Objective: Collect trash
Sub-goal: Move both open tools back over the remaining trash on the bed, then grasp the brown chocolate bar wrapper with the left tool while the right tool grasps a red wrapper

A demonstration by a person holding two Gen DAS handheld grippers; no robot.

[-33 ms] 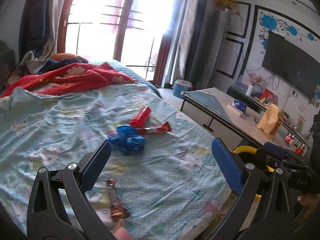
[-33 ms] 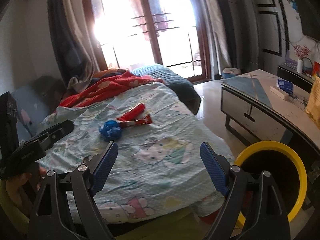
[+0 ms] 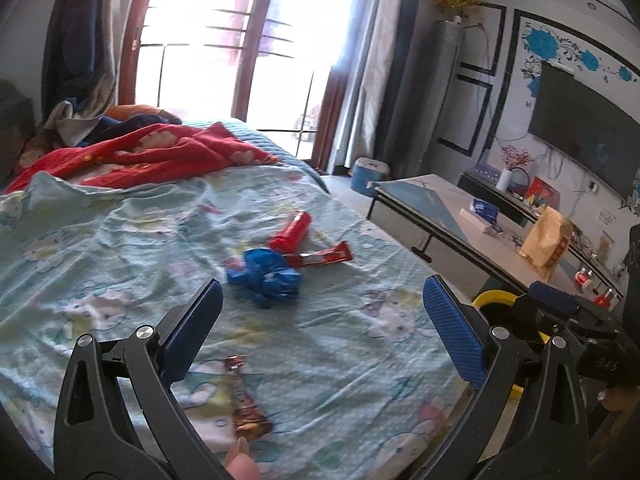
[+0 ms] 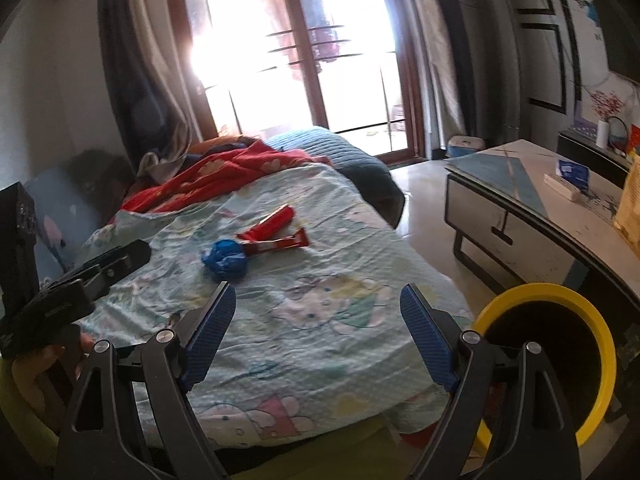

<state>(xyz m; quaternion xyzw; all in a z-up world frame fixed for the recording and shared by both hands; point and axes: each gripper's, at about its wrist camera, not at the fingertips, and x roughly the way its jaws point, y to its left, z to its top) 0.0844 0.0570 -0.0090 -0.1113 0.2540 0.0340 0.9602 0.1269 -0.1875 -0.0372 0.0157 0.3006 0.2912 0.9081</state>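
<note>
Trash lies on a light blue cartoon bedsheet (image 3: 340, 352): a crumpled blue wrapper (image 3: 266, 278) (image 4: 225, 258), a red tube (image 3: 291, 232) (image 4: 276, 218), a flat red wrapper (image 3: 324, 256) (image 4: 280, 242), and a brown candy wrapper (image 3: 244, 404) close below my left gripper. My left gripper (image 3: 320, 320) is open and empty above the sheet, short of the blue wrapper. My right gripper (image 4: 318, 322) is open and empty over the bed's near end. A yellow-rimmed black bin (image 4: 548, 344) (image 3: 494, 300) stands on the floor right of the bed.
A red blanket (image 3: 152, 152) is bunched at the bed's far end. A low table (image 4: 532, 200) with a blue box, a white strip and a yellow bag (image 3: 546, 242) stands to the right. A TV (image 3: 580, 140) hangs on the right wall. Glass doors are behind.
</note>
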